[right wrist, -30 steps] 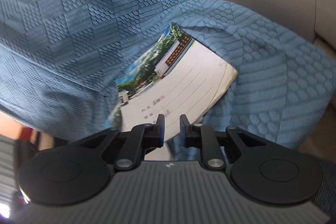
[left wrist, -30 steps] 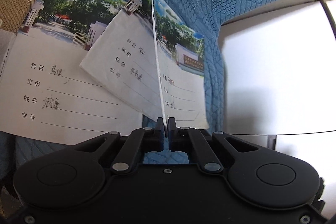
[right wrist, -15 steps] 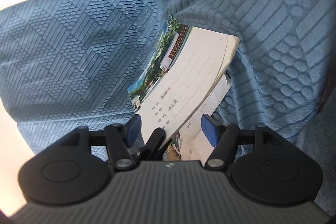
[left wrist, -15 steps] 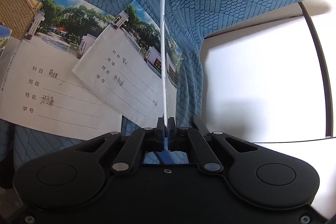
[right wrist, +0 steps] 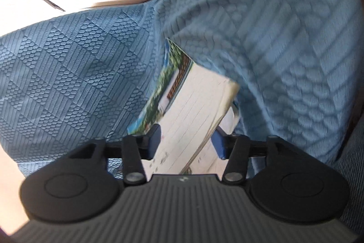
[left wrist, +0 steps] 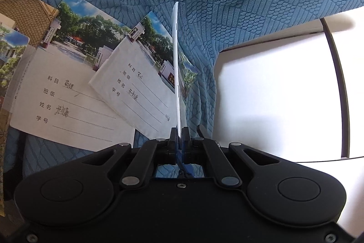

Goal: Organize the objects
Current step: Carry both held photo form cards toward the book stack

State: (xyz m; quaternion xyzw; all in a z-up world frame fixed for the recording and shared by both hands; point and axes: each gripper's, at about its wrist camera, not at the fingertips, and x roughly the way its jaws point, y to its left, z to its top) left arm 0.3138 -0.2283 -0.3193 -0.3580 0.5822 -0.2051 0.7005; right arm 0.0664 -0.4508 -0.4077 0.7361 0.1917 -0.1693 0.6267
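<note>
My left camera looks steeply down, close over the notebooks; my right tilts shallower, close; both share the blanket.

The left tool is matte black, with round side discs, silver rivets on its linkage arms and small screws. The right tool has blue pads and a grey ribbed body.

The cloth beyond the left tool was a blue textile, matt, embossed with ribbed and pebbled patches. The notebooks lying left of that tool had smooth paper covers, photo-printed above and plain white below, while the edge-on notebook clamped in it looked thin, white and smooth. Both tools were matt black plastic with dull metal pivot pins; the right tool carried smooth blue pads.
</note>
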